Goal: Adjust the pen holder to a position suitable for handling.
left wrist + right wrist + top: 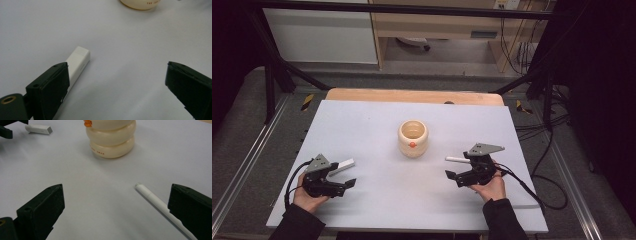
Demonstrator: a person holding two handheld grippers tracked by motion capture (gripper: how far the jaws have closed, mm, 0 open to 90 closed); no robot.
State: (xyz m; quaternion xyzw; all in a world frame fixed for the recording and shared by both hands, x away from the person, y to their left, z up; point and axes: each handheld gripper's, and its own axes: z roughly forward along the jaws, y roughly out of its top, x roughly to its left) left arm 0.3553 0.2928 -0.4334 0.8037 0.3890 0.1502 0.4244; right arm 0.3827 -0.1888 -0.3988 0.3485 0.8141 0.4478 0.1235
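**Both tools wide, each beside its own white piece**

In the high view we see the left tool (pixel 343 176) at the lower left of the frame, held in the person's left hand (pixel 307 196), and the right tool (pixel 454 167) at the lower right, held in the right hand (pixel 490 189). Both rest low over the pale counter (pixel 377 120), their jaws pointing inward toward the middle of the frame.

We find the left tool's jaws standing wide apart, with nothing between them. The white block (pixel 343 165) lies flat on the counter just beside that tool, a little above it in the high view. In the left gripper view the block (pixel 79 61) runs diagonally from the centre toward the lower left, its near end hidden behind the left-hand jaw; we cannot tell whether jaw and block touch.

The right tool's jaws are likewise spread wide and grip nothing. The white pen (pixel 456 159) lies on the counter just beside it, left of the grey plate in the high view. In the right gripper view the pen (pixel 155 200) slants from the centre to the lower right, passing behind the right-hand jaw.

The cream ringed cup (pixel 413 138) stands upright at the centre of the counter, between the two tools and well apart from both, an orange spot on its near side
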